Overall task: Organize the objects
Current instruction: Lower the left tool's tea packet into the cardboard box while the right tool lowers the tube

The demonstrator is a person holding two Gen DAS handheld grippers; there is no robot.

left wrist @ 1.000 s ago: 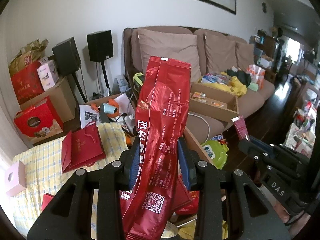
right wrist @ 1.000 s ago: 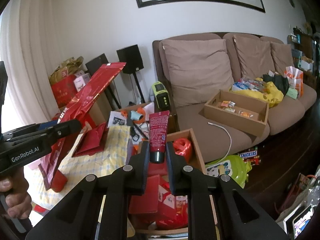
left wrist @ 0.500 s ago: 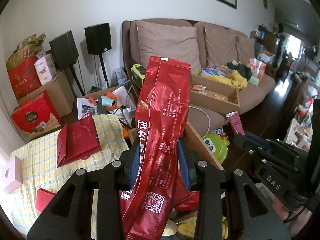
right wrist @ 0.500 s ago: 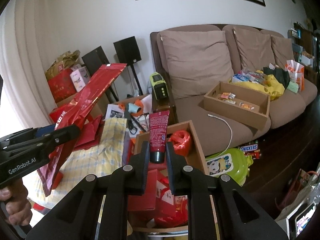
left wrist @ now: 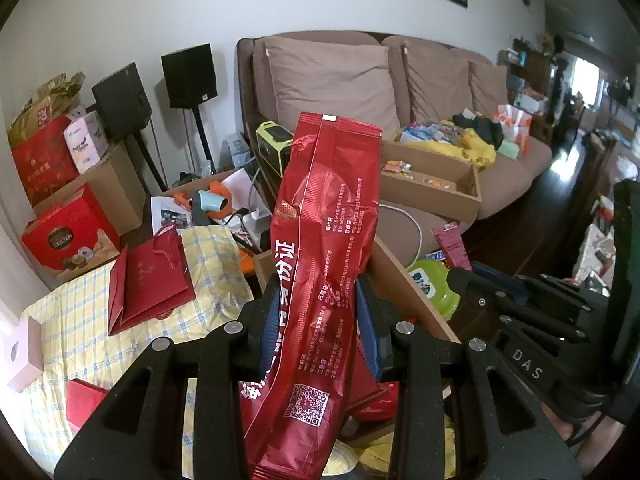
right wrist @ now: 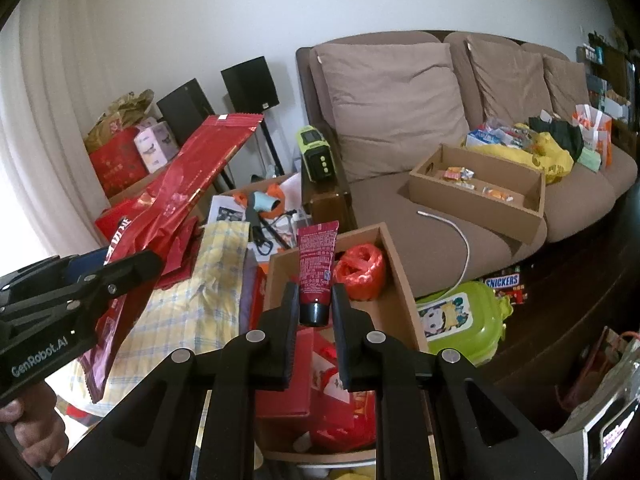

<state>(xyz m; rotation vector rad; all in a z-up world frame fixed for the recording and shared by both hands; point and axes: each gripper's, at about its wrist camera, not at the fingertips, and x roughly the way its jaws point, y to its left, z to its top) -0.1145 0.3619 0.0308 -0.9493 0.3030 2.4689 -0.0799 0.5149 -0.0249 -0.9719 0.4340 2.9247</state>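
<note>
My left gripper (left wrist: pixel 320 320) is shut on a long red foil packet (left wrist: pixel 320 248) that stands upright between its blue pads. The same red foil packet (right wrist: pixel 168 204) and left gripper (right wrist: pixel 120 276) show at the left of the right wrist view, with a hand on the handle. My right gripper (right wrist: pixel 315 312) is shut on the black cap end of a small dark-red tube (right wrist: pixel 317 264), held above a brown open box (right wrist: pixel 396 272). The box holds a red-orange plastic bag (right wrist: pixel 360 268) and red packages. In the left wrist view the tube (left wrist: pixel 450 244) and right gripper (left wrist: pixel 480 288) sit at the right.
A yellow checked cloth (left wrist: pixel 80 340) with a red gift bag (left wrist: pixel 152 284) lies left of the box. A brown sofa (right wrist: pixel 400 120) behind carries a second cardboard tray (right wrist: pixel 480 192). A green lidded container (right wrist: pixel 460 320) and a Snickers pack (right wrist: pixel 502 281) lie on the dark floor.
Both grippers have sunk a little with their loads still held; the room has slid upward in both views and the brown box now lies closer beneath the tube.
</note>
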